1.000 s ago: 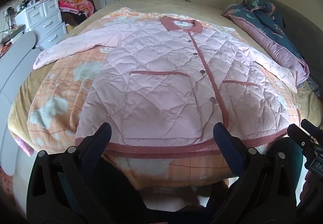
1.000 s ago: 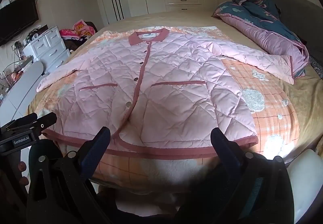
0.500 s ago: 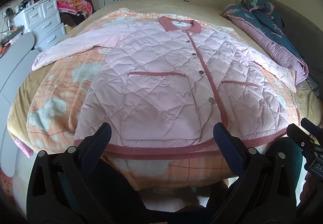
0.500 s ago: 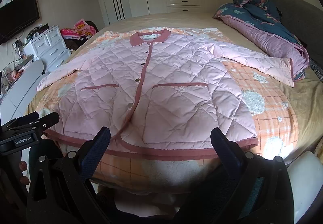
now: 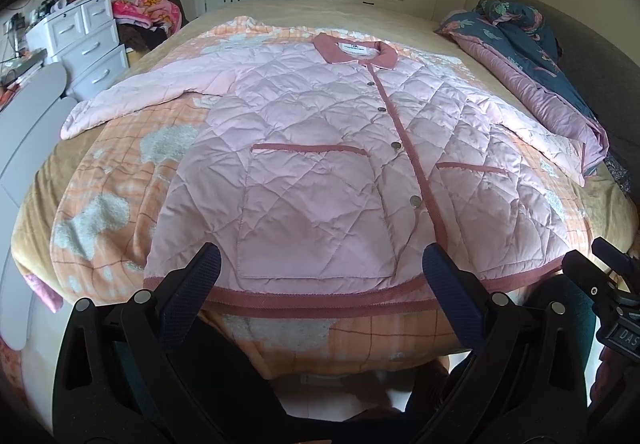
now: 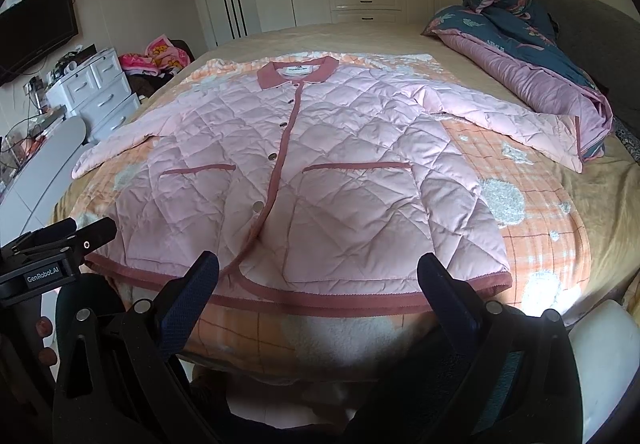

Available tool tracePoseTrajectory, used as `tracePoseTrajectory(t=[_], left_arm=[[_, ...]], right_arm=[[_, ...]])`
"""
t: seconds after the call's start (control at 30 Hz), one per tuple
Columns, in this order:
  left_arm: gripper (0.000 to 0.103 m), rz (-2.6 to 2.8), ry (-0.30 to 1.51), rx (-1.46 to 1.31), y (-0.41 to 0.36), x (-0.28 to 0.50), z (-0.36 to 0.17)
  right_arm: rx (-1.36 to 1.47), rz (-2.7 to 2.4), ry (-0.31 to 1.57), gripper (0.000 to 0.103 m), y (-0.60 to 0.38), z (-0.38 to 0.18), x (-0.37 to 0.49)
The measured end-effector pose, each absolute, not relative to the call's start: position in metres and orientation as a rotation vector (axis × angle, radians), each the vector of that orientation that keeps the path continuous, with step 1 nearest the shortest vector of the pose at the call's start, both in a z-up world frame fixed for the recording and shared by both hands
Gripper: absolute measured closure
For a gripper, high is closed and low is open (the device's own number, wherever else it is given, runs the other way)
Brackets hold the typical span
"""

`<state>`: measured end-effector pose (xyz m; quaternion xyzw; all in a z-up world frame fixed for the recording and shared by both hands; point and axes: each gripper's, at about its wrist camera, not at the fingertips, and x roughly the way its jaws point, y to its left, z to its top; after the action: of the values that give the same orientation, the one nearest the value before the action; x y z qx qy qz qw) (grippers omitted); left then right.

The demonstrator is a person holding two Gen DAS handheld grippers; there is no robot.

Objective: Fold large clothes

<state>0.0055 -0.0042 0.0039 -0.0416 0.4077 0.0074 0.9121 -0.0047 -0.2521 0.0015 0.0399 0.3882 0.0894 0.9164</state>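
A pink quilted jacket lies flat and face up on the bed, buttoned, both sleeves spread out, its hem along the near edge. The left gripper hovers near the hem, jaws wide and empty. The right gripper hangs likewise, spread wide with nothing between its fingers. A dark blue floral duvet is heaped at the bed's right side.

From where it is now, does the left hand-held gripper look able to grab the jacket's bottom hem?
Probably yes. The left hand-held gripper is open, just short of the jacket's hem, which lies flat along the near edge of the bed. Nothing lies between them.
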Motion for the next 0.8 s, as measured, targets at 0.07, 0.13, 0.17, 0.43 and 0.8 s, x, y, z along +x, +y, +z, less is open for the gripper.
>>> tracePoseTrajectory(t=[0.07,0.13,0.17,0.43,0.8], left_arm=[[0.008,0.014,0.84,-0.085,-0.0042,0.0056,0.0041],[0.008,0.012,0.839,-0.086,-0.0047,0.0061,0.0041],[0.008,0.011,0.838,-0.085,-0.006,0.0066,0.0047],[0.008,0.006,0.839,-0.091,-0.0086,0.0081,0.0056],[0.008,0.003,0.844,-0.094,-0.0107,0.0094,0.0034]], right_arm=[[0.081,0.183,0.798,0.004,-0.252,0.0012,-0.0045],[0.081,0.182,0.798,0.004,-0.2521,0.0014,-0.0046],[0.08,0.184,0.798,0.004,-0.2519,0.0014,-0.0045],[0.082,0.182,0.8,0.004,-0.2517,0.0019,-0.0037],[0.083,0.18,0.808,0.004,-0.2505,0.0009,-0.0012]])
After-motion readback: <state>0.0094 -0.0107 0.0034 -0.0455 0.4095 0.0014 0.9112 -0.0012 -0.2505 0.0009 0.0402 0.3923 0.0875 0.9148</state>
